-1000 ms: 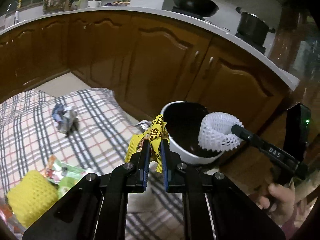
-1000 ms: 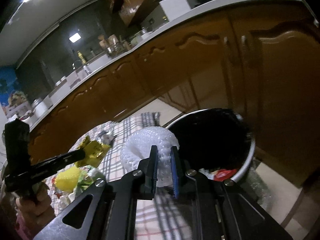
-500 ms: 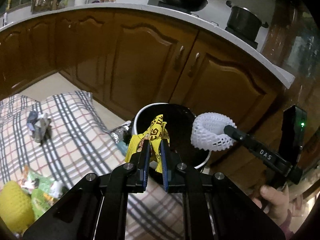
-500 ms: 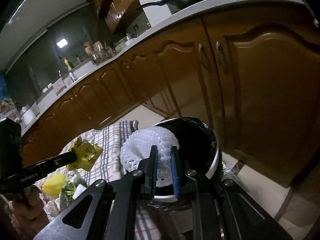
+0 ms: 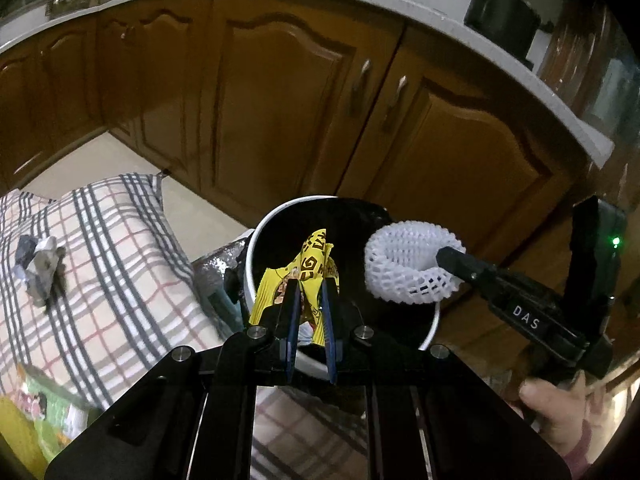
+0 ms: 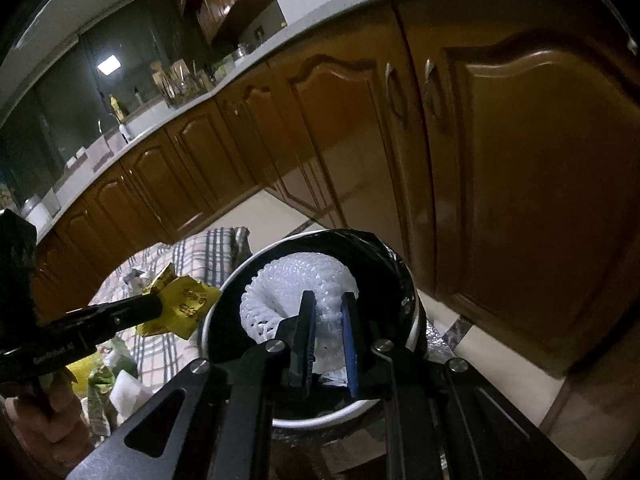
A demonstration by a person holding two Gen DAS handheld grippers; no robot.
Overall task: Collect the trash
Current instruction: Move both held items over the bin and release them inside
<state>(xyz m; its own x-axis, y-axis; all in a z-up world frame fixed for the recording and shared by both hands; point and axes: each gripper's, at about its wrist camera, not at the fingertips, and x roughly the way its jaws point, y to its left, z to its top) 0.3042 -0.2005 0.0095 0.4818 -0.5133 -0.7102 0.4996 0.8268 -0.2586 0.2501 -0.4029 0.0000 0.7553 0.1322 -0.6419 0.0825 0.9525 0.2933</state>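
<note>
- Left gripper (image 5: 309, 300) pinches the wrapper (image 5: 304, 276), right gripper (image 6: 327, 320) the foam net (image 6: 296, 284), low centre over the bin (image 5: 256, 248)
- Light wrapper could flutter past the rim

"DAS" — on right claw (image 5: 444, 258) body; "GenRobot.AI" — on left claw (image 6: 160, 304) body.

The bin (image 5: 256, 240) interior is dark; its contents cannot be identified. The yellow net (image 5: 16, 436) and green packets (image 5: 52, 412) are blurred and cut off at the frame edge.
</note>
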